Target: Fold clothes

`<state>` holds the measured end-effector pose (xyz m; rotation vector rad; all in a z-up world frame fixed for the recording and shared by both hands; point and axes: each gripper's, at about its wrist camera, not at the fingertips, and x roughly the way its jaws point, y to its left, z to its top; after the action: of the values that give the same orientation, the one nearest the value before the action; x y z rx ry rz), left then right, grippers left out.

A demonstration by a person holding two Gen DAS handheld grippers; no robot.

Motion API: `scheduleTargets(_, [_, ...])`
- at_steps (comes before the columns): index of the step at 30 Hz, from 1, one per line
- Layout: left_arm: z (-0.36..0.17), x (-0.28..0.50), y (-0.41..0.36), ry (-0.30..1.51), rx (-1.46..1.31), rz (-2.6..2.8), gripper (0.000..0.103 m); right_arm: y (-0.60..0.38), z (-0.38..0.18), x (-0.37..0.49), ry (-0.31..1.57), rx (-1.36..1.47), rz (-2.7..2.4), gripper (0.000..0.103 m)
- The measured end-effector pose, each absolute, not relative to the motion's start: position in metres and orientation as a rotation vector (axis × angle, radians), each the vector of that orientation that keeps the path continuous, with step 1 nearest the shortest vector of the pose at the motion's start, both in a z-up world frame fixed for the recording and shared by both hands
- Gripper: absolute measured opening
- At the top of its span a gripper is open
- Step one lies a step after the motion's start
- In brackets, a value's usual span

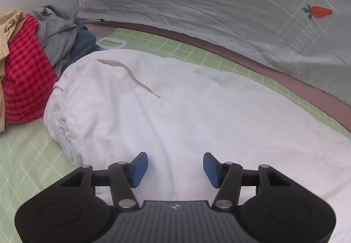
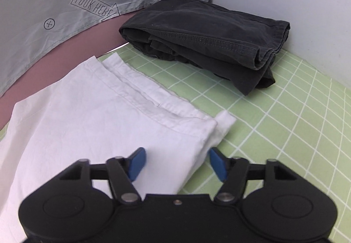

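White trousers (image 1: 166,98) lie flat across the green grid mat (image 1: 24,155), waistband toward the heap of unfolded clothes (image 1: 39,54). Left gripper (image 1: 175,170) hovers over the trouser seat, fingers (image 1: 139,169) spread apart, holding nothing. Right gripper (image 2: 176,164) sits above the leg hems (image 2: 197,131), fingers likewise apart and empty. Folded black garment (image 2: 204,45) rests beyond the hems, apart from them. Grey printed sheet (image 1: 197,8) behind.
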<state>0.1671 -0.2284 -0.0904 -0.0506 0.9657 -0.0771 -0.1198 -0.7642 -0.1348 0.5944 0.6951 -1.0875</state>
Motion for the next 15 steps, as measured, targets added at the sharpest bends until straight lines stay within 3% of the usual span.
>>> scheduleTargets(1, [-0.088,0.163,-0.231,0.965,-0.05,-0.082,0.057,-0.766,-0.136,-0.119,0.697,0.605,-1.081,0.013])
scheduleTargets(3, [-0.083,0.155,-0.234,0.961,-0.047,-0.091,0.057,-0.764,-0.133,-0.121,0.694,0.591,-1.067,0.005])
scheduleTargets(10, [-0.067,0.114,-0.227,0.928,-0.045,-0.109,0.057,-0.733,-0.104,-0.175,0.662,0.531,-1.071,0.002])
scheduleTargets(14, [-0.079,0.087,-0.223,0.976,-0.097,-0.109,0.057,-0.717,-0.107,-0.208,0.705,0.527,-1.053,0.009])
scheduleTargets(15, [-0.082,0.081,-0.222,0.988,-0.11,-0.11,0.058,-0.714,-0.107,-0.215,0.715,0.529,-1.048,0.022])
